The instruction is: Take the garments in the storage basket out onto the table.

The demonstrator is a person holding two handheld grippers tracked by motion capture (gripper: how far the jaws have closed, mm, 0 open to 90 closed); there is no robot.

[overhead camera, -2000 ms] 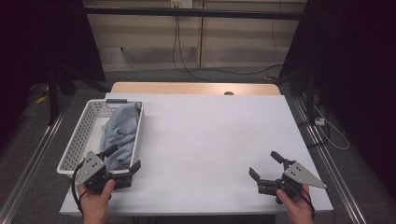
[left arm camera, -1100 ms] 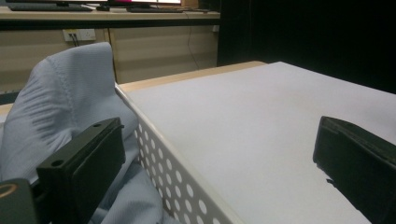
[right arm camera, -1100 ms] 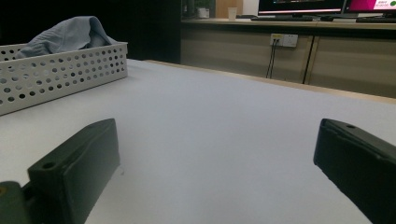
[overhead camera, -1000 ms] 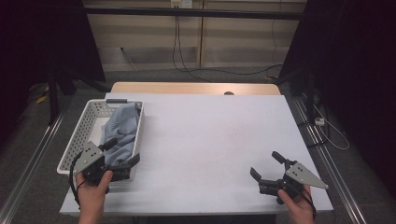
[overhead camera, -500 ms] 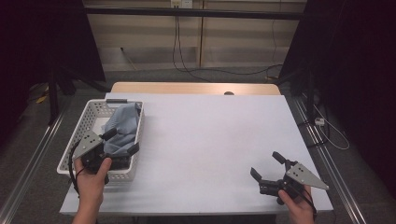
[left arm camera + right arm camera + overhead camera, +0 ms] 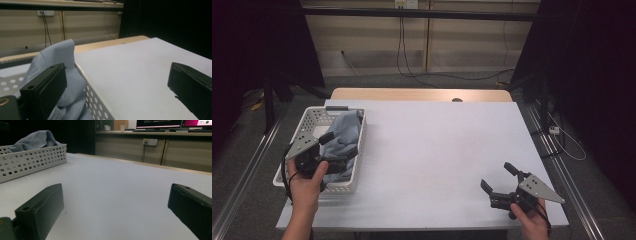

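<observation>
Left gripper: jaws wide, over the blue cloth in the basket.
Right gripper: jaws wide, holding nothing.

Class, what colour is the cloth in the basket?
Light blue cloth, seen best in the high view.

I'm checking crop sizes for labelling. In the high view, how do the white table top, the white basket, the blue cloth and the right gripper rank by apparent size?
1. White table top
2. White basket
3. Blue cloth
4. Right gripper

The cloth and the gripper look close in size, and the gripper sits nearer the camera, so their order is unsure.
</observation>
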